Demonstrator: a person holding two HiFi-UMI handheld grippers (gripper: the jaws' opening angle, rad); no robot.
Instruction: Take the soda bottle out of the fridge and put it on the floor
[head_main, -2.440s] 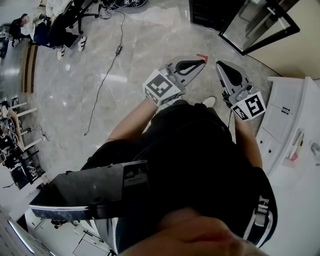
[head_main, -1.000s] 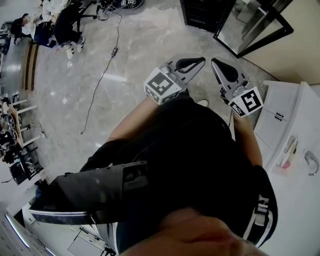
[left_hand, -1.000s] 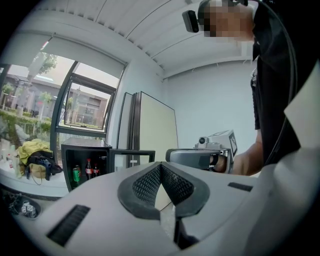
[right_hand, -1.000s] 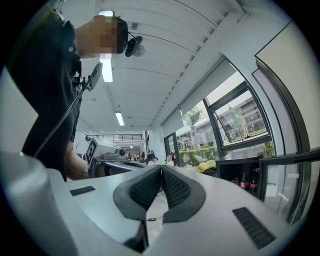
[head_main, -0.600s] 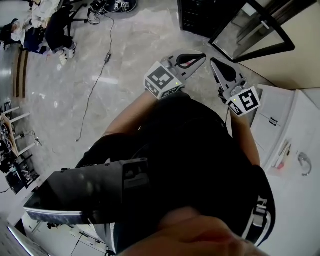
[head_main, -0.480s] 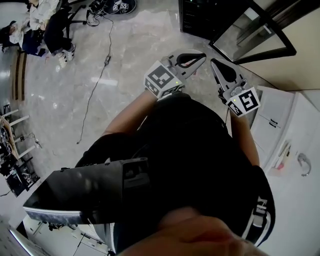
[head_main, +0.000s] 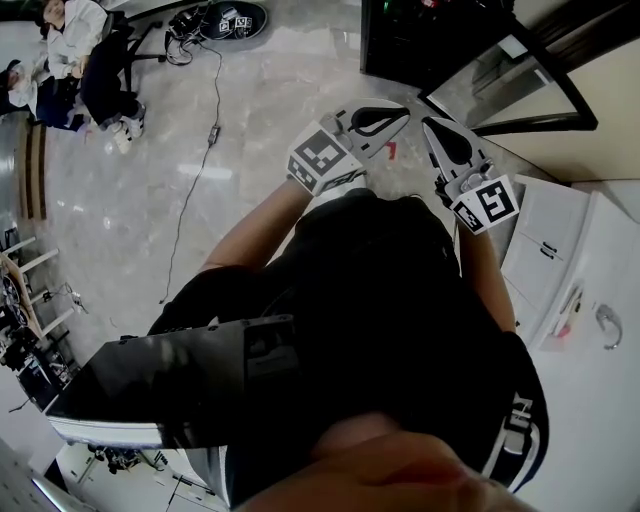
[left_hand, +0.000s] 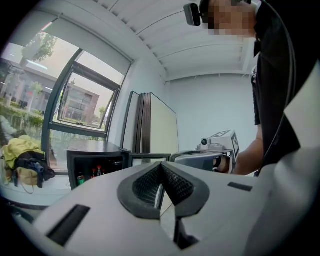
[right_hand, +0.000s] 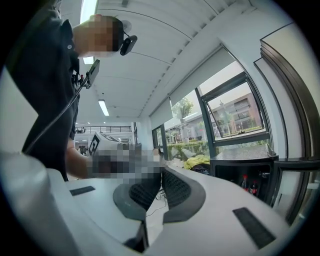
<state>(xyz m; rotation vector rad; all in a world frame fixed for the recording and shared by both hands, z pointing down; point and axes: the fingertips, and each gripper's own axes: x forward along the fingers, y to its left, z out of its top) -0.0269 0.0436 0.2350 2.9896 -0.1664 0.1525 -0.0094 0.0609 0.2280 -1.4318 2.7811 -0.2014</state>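
Observation:
A black mini fridge (head_main: 400, 40) stands on the floor ahead, its glass door (head_main: 510, 85) swung open to the right. Small bottles with red caps (right_hand: 245, 183) stand inside it; in the left gripper view they show as tiny shapes (left_hand: 97, 172). Which one is the soda bottle I cannot tell. My left gripper (head_main: 403, 114) and right gripper (head_main: 429, 126) are held side by side at waist height, pointing at the fridge and well short of it. Both are shut and hold nothing. The left gripper's (left_hand: 161, 165) pads meet, and so do the right gripper's (right_hand: 161, 173).
A white cabinet (head_main: 585, 290) with a sink tap runs along my right side. A cable (head_main: 195, 170) trails over the marble floor at left, where people sit on chairs (head_main: 80, 50). A small red mark (head_main: 391, 150) lies on the floor before the fridge. A yellow bag (left_hand: 22, 155) rests by the window.
The fridge has come closer and its dark inside now shows at the top of the head view. Both grippers stay shut and side by side, carried forward.

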